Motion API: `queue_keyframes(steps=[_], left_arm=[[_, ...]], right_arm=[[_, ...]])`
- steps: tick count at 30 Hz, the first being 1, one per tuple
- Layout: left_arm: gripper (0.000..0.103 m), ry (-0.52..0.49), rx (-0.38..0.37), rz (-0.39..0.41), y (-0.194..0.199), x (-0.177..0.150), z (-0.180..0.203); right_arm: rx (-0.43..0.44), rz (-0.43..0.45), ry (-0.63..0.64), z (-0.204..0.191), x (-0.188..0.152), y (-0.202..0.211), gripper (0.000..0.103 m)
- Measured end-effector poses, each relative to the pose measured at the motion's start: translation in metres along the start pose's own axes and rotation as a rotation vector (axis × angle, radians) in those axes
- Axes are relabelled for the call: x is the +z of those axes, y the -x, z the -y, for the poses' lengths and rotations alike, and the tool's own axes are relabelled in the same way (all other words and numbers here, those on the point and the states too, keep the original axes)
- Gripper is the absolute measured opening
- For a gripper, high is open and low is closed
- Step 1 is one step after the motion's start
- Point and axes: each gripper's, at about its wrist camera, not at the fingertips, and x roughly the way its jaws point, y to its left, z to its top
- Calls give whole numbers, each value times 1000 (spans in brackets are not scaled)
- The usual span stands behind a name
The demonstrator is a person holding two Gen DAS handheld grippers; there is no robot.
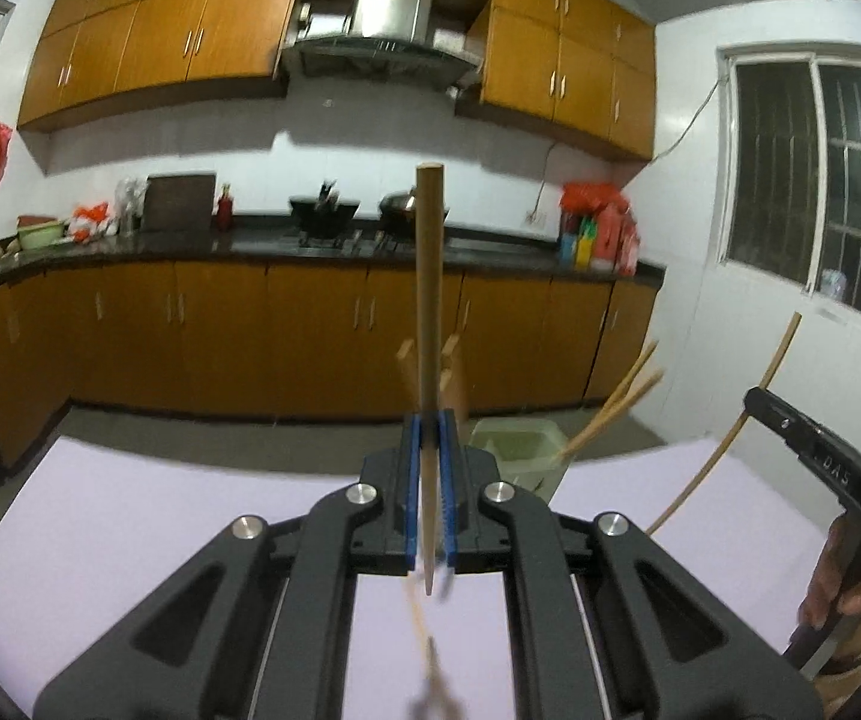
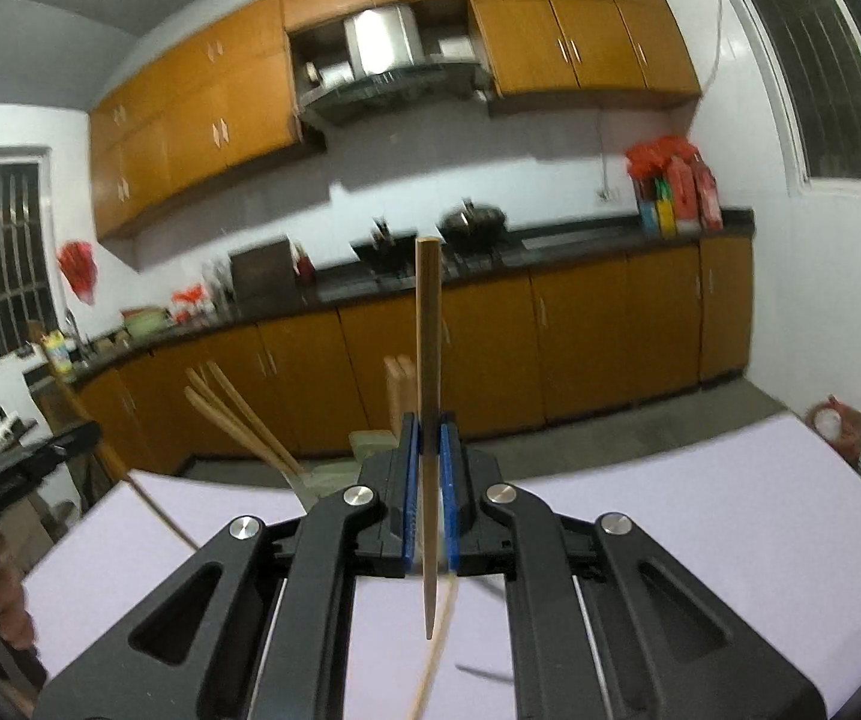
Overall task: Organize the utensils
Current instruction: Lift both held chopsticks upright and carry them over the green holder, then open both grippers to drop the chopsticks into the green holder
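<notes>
Across the pale lilac table (image 1: 130,540) stood a kitchen of orange cabinets (image 1: 220,330), a dark worktop and a steel range hood (image 1: 382,12). Near the table's far edge sat a pale green holder (image 1: 517,447) with chopsticks (image 1: 616,402) leaning out of it. The left gripper (image 1: 429,480) was clamped narrowly on one upright wooden chopstick (image 1: 430,276); the right gripper (image 2: 429,480) pinched another chopstick (image 2: 428,330) the same way. The left view alone showed the other hand (image 1: 850,606) at its right edge; the right view alone showed a red bag (image 2: 838,426) beyond the table's right corner.
</notes>
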Motion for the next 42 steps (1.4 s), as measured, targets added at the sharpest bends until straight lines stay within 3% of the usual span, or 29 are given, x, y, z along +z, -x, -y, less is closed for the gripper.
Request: queue_keyframes(steps=[7, 11, 20, 27, 30, 37, 42], left_arm=[[7, 51, -30, 177, -16, 53, 24], [7, 67, -17, 234, -43, 62, 29], [7, 81, -21, 134, -99, 27, 24], [8, 105, -42, 66, -117, 8, 18], [18, 114, -46, 57, -115, 5, 14], [28, 125, -42, 94, -87, 9, 7], [38, 136, -5, 99, -46, -4, -8]], right_arm=[[35, 185, 17, -25, 42, -14, 8], [17, 204, 35, -30, 42, -41, 8], [-14, 94, 47, -23, 10, -88, 8], [-2, 31, 57, -29, 2, -90, 11], [-5, 47, 67, -32, 5, -81, 41], [-25, 91, 78, -25, 20, -44, 43], [-82, 37, 47, -1, 1, -16, 47]])
